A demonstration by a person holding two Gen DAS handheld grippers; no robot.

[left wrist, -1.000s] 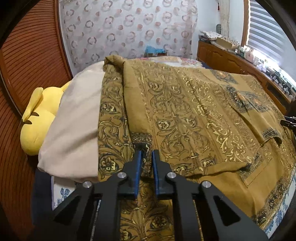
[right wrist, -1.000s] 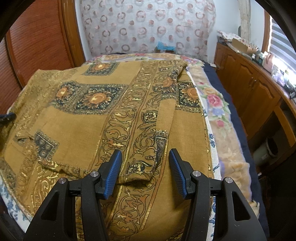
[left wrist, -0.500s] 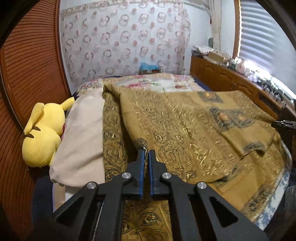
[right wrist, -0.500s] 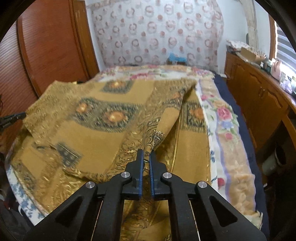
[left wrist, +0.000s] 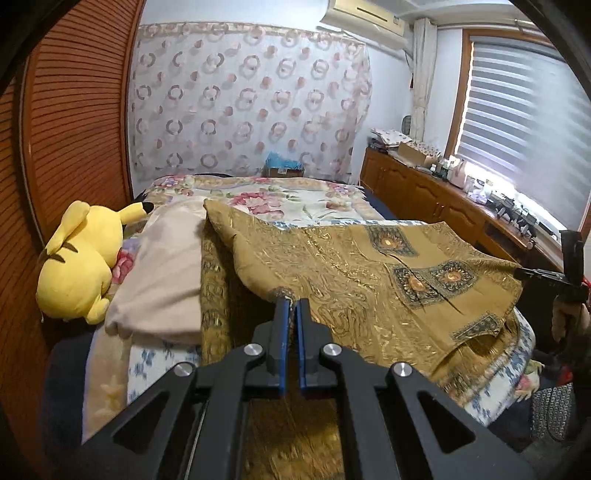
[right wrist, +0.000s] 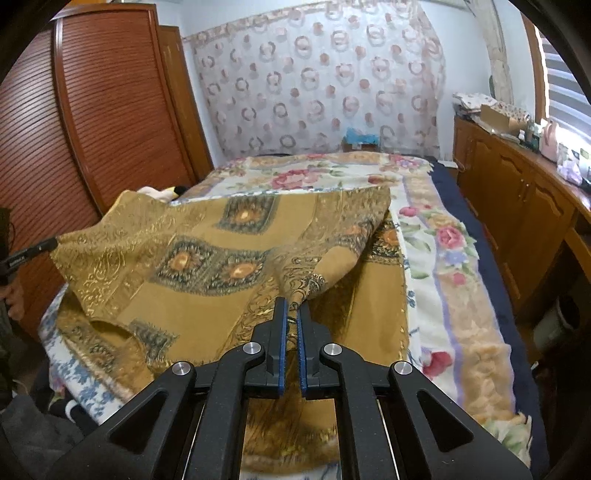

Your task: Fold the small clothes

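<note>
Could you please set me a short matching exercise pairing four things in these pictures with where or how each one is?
Things:
1. yellow plush toy
2. mustard patterned garment
3. plain beige cloth
4. white air conditioner

Places or states:
A. high on the wall
B. lying beside the toy
C. against the brown slatted doors
D. near edge lifted, pinched by both the left gripper and the right gripper

Pairs: 1-C, 2-D, 3-B, 4-A

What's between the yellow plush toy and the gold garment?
A beige folded cloth lies between the yellow plush toy and the gold garment; the left wrist view shows it.
</note>
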